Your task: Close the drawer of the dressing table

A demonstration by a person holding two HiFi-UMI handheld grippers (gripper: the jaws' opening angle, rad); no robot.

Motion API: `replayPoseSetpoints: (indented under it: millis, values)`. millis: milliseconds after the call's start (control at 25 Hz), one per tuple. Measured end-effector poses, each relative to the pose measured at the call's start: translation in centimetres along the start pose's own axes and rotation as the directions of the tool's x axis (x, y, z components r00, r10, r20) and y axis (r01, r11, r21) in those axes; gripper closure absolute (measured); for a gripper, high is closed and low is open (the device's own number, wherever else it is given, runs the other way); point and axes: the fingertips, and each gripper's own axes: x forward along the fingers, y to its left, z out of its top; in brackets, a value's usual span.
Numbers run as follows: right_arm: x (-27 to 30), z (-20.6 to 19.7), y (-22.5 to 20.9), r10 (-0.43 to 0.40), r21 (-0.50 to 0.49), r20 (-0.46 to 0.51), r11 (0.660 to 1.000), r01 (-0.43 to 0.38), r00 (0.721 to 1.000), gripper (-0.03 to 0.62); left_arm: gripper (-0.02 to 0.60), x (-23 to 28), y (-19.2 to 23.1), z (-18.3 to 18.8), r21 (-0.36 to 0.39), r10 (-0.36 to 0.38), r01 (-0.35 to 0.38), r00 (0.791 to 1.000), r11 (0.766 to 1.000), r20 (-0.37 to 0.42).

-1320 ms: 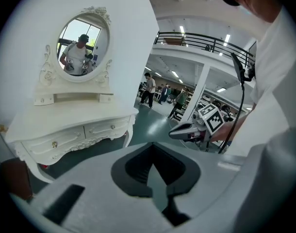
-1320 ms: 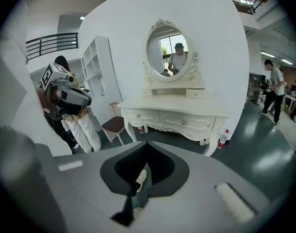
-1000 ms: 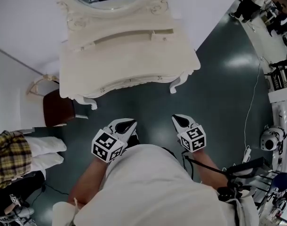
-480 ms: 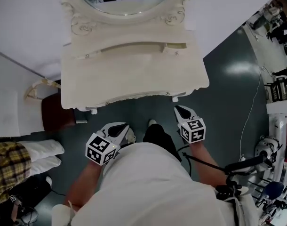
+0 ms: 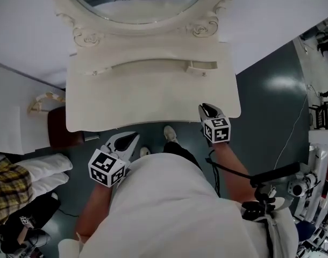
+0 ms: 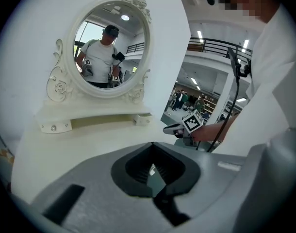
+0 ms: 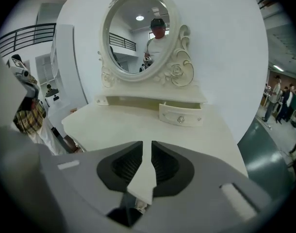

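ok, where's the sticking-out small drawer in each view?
Head view: drawer right of centre, on the shelf under the mirror.
Left gripper view: drawer near centre, below the mirror's right edge.
Right gripper view: drawer right of centre, below the mirror's right side.
Shared landmark: the oval mirror.

we note: head view looks steeply down on the dressing table (image 5: 153, 98); both gripper views face it low and close. all three share its mirror (image 5: 137, 1).
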Motion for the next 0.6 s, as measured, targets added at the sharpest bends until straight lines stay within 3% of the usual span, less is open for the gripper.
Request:
replayPoseSetpoints:
  millis: [280,600]
  values:
    - [5.5,2.5,-6.2,-0.015,0.03,-0.004,0.999,0.015,1.0,0.517,0.579,3.9,1.6,3.8,-0.017,0.054,-0.054,0.998,0.998,0.029]
    - [9.7,4.1,-9.6,0.006,0.069,-0.019,0.998,-0.005,1.0,0.497,0.578,6.1,2.7,5.4,-0.059,0.128,-0.127,0.991,0.99,0.029]
